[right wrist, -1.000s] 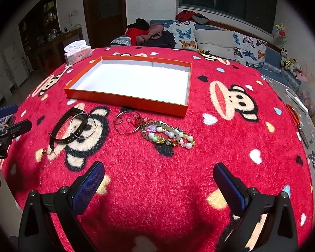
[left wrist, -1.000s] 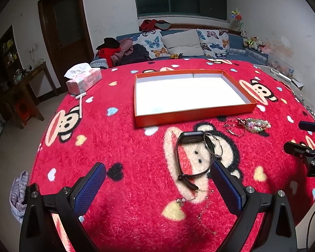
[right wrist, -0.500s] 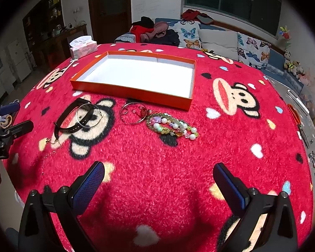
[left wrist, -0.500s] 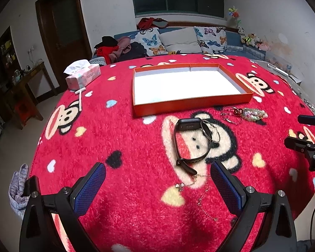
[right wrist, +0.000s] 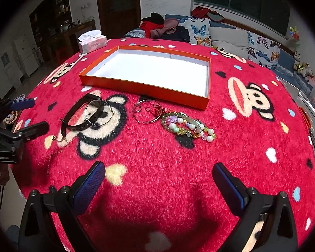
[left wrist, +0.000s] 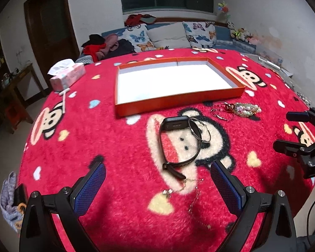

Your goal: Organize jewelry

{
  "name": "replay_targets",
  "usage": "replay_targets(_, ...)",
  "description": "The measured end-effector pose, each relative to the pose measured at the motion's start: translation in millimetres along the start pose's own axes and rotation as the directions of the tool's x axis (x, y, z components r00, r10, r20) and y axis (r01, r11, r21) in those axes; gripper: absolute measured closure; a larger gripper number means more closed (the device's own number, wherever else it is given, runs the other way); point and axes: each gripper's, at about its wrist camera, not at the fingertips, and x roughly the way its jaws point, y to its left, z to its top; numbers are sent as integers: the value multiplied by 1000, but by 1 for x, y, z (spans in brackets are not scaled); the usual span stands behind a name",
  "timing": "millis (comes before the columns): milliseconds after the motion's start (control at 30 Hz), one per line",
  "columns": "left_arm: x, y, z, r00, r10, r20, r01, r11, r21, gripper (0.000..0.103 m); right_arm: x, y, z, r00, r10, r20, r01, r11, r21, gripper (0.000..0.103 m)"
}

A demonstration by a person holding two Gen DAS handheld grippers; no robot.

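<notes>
Jewelry unsorted on red monkey-print blanket (right wrist: 252, 147) in front of empty orange tray (right wrist: 145, 86): black wristband (left wrist: 178, 140) under hoop (left wrist: 199, 130), thin chain (left wrist: 191, 191), bangles (right wrist: 147, 111) touching beaded bracelets (right wrist: 187, 126); left gripper (left wrist: 157, 184) and right gripper (right wrist: 157, 182) both spread wide, holding nothing, above near edge.

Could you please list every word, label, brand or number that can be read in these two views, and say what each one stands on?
None can be read.
The tissue pack bears small print on its side, too blurred to read.
The black smart band shows no legible marking.
The orange tray carries no lettering on the walls in view.
The red blanket has only cartoon faces and hearts.
</notes>
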Motion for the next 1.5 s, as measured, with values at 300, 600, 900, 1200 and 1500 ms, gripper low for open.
replay_targets(300,48,-11,17,998,-7,-68,11,998,57,0,6,0,2,1000,12,-7,-12,1000,-16,0)
replay_targets(600,85,-25,29,995,24,-98,-14,994,105,0,14,3,6,999,24,-22,-25,999,-33,0)
replay_targets(900,88,-20,29,996,-16,-86,27,991,134,9,21,10,11,999,39,-38,-42,997,-65,0)
replay_targets(1200,81,-7,27,996,-23,-91,35,990,134,15,29,24,20,993,103,-50,-108,986,-123,0)
replay_targets(1500,79,10,31,996,-1,-88,13,991,131,15,51,46,38,977,197,-86,-211,956,-205,0)
